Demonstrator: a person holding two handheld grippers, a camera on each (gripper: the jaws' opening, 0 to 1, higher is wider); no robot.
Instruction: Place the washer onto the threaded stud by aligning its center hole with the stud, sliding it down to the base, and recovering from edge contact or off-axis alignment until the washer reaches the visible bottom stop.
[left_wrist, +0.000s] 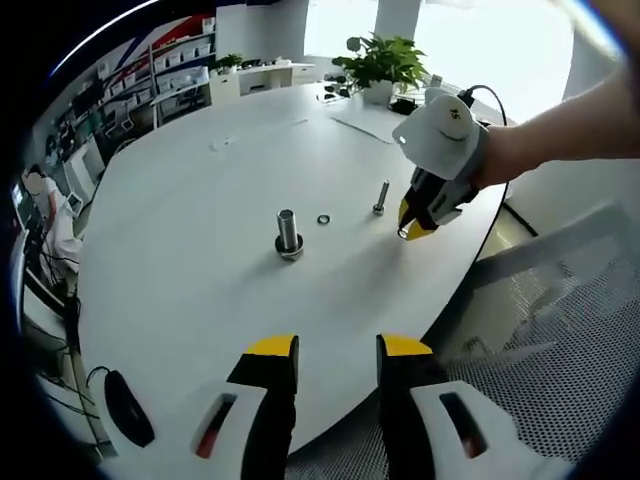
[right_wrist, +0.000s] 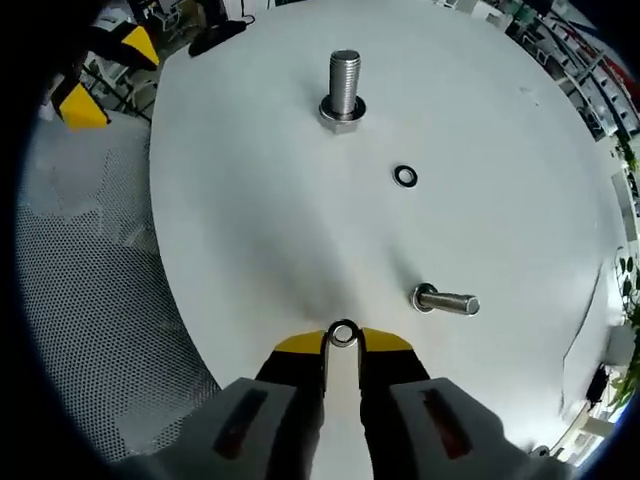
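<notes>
A large threaded stud (left_wrist: 288, 232) (right_wrist: 343, 85) stands upright on its hex base on the white round table (left_wrist: 200, 280) (right_wrist: 250, 230). My right gripper (right_wrist: 343, 342) (left_wrist: 412, 225), held by a hand, is shut on a small metal washer (right_wrist: 335, 334) pinched at its yellow tips, just above the table near the edge and well away from the stud. My left gripper (left_wrist: 338, 348) hovers open over the near edge with nothing between its fingers. Its yellow tips (right_wrist: 95, 75) also appear beyond the table's edge in the right gripper view.
A second small washer (left_wrist: 324, 219) (right_wrist: 405, 176) lies flat between the stud and a thinner bolt (left_wrist: 381, 197) (right_wrist: 447, 300). A mesh chair (left_wrist: 560, 330) (right_wrist: 90, 280) stands beside the table. A potted plant (left_wrist: 380, 65), papers and shelves sit at the far side.
</notes>
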